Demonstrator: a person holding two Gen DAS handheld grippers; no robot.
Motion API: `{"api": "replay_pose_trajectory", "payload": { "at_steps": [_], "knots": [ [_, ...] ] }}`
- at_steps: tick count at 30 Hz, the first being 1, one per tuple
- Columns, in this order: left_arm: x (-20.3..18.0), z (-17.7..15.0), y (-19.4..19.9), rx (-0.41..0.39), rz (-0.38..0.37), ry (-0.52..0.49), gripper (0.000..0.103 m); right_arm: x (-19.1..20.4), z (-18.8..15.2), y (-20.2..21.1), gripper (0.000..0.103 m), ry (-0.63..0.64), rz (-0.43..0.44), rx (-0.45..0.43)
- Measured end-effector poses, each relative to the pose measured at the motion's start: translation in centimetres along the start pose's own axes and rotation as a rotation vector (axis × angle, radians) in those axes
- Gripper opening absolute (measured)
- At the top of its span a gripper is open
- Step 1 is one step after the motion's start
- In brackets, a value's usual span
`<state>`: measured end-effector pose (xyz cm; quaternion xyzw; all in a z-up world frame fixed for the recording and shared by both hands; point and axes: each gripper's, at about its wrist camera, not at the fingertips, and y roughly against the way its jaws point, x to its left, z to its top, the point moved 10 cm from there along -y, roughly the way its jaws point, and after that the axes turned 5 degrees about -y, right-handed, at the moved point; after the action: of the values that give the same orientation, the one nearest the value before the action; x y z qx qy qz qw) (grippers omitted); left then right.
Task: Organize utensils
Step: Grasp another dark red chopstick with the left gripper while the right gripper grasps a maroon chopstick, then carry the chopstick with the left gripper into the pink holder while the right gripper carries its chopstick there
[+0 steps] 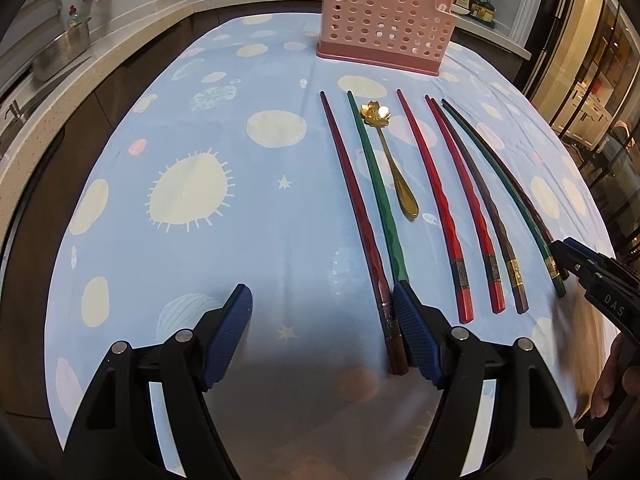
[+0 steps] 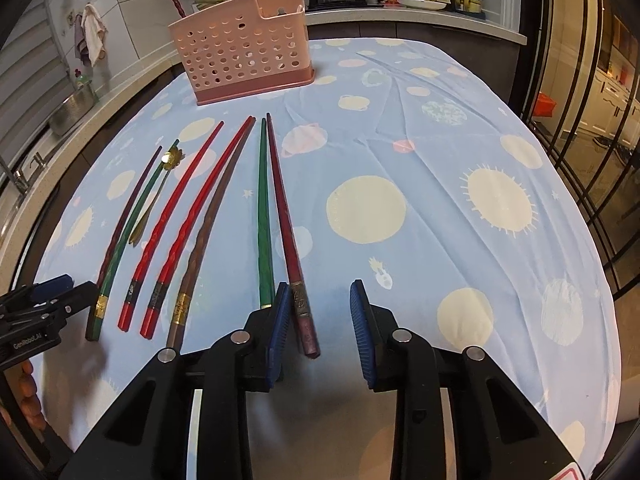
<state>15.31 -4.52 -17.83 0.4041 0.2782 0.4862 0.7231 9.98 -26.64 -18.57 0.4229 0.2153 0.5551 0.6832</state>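
So barely started: seven chopsticks (image 2: 208,216) and a gold spoon (image 1: 394,164) lie mid-table, pink holder (image 2: 244,48) at the far edge has one chopstick, left gripper (image 1: 322,332) spread and empty, right gripper (image 2: 320,328) part-open around a dark red chopstick (image 2: 286,220), not pinching, nothing blocking.

Chopsticks (image 1: 444,200) lie before the holder (image 1: 384,20) on the tablecloth (image 1: 200,240).

Both wrist cams sit low over the surface's (image 1: 168,240) near edge, angled down toward the far edge; both see the chopstick row (image 2: 168,248).
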Motion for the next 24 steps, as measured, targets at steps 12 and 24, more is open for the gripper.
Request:
{"api": "replay_pose_trajectory", "payload": {
  "at_steps": [12, 24],
  "knots": [
    [-0.7, -0.5, 0.1, -0.015, 0.023, -0.058, 0.059, 0.9, -0.5, 0.2, 0.019, 0.054, -0.020, -0.013],
    [-1.1, -1.4, 1.0, -0.020, -0.072, -0.041, 0.011, 1.0, -1.3, 0.8, 0.007, 0.051, 0.003, -0.013]
  ]
}}
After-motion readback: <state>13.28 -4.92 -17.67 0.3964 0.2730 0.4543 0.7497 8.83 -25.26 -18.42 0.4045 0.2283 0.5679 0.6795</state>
